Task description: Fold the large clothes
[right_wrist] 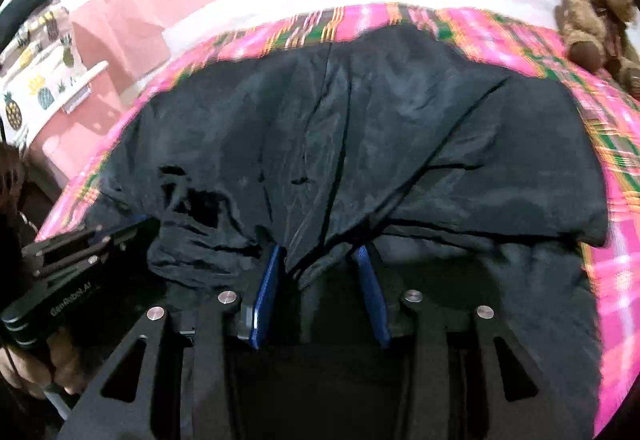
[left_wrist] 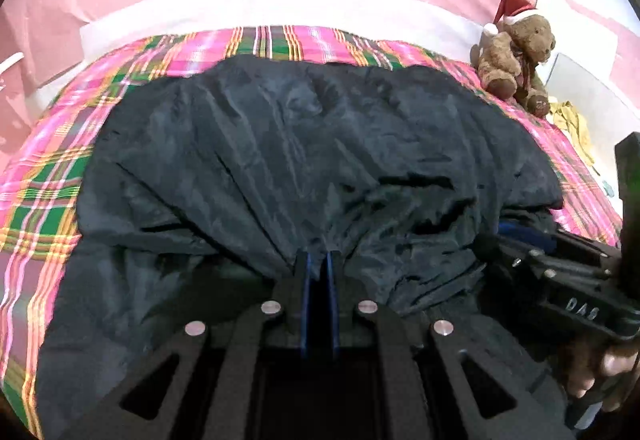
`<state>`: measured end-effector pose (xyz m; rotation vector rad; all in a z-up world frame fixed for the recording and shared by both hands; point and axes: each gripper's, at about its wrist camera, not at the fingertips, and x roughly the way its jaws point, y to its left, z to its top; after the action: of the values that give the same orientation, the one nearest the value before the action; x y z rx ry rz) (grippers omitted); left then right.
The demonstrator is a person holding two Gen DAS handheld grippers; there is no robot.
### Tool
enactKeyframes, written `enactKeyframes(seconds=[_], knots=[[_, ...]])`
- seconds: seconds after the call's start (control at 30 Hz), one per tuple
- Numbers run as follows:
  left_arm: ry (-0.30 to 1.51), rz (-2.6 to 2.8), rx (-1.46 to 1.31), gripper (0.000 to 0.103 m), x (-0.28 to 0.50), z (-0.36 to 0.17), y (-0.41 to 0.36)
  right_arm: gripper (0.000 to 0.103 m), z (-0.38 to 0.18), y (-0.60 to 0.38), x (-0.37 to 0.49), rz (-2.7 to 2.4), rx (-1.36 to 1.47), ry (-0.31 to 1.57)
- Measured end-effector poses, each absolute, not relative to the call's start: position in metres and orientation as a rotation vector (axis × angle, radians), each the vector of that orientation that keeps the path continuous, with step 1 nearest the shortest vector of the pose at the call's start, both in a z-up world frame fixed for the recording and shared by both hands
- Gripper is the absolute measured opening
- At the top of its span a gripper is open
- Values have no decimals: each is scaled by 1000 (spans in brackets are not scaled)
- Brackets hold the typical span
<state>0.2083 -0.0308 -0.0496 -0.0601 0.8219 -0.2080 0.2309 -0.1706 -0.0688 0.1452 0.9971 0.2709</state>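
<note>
The left gripper (left_wrist: 319,260), its 2 blue-lined fingers pressed nearly together, pinched a gathered ridge of the large dark, crinkled nylon garment (left_wrist: 288,144) on a bed. The right gripper (right_wrist: 320,256) stood with its jaws partly spread and a bunched fold of the same cloth between the blue pads (right_wrist: 266,280); whether those pads truly pressed on the fabric could not be told from the wrist view. Both tools sat close together at the garment's near edge — each showed at the side of the other's view, with part of a hand (left_wrist: 600,372) gripping the handle.

The garment lay spread over a pink, green and yellow plaid blanket (left_wrist: 44,208), reaching towards the white band of bedding at the far side. A brown teddy bear in a red Santa hat (left_wrist: 516,56) sat at the far right corner, clear of the cloth.

The step appeared to be carrying the near edge over to make a fold. Doing it well likely meant keeping both grips level and evenly tensioned — and firming up the right hold first, since slick fabric could slip and skew the crease.
</note>
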Motion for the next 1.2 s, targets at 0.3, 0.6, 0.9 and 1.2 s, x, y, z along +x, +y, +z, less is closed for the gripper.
enactKeyframes(seconds=[0.3, 0.6, 0.9, 1.2], knots=[[771, -219, -67, 9, 115, -19, -9, 51, -11, -183, 123, 291, 114, 871], [760, -174, -100, 18, 30, -23, 17, 61, -16, -211, 37, 249, 159, 909], [743, -81, -115, 31, 9, -28, 49, 69, -20, -253, 12, 147, 223, 897], [763, 62, -153, 43, 14, -47, 113, 72, -39, -320, 10, -22, 328, 920]])
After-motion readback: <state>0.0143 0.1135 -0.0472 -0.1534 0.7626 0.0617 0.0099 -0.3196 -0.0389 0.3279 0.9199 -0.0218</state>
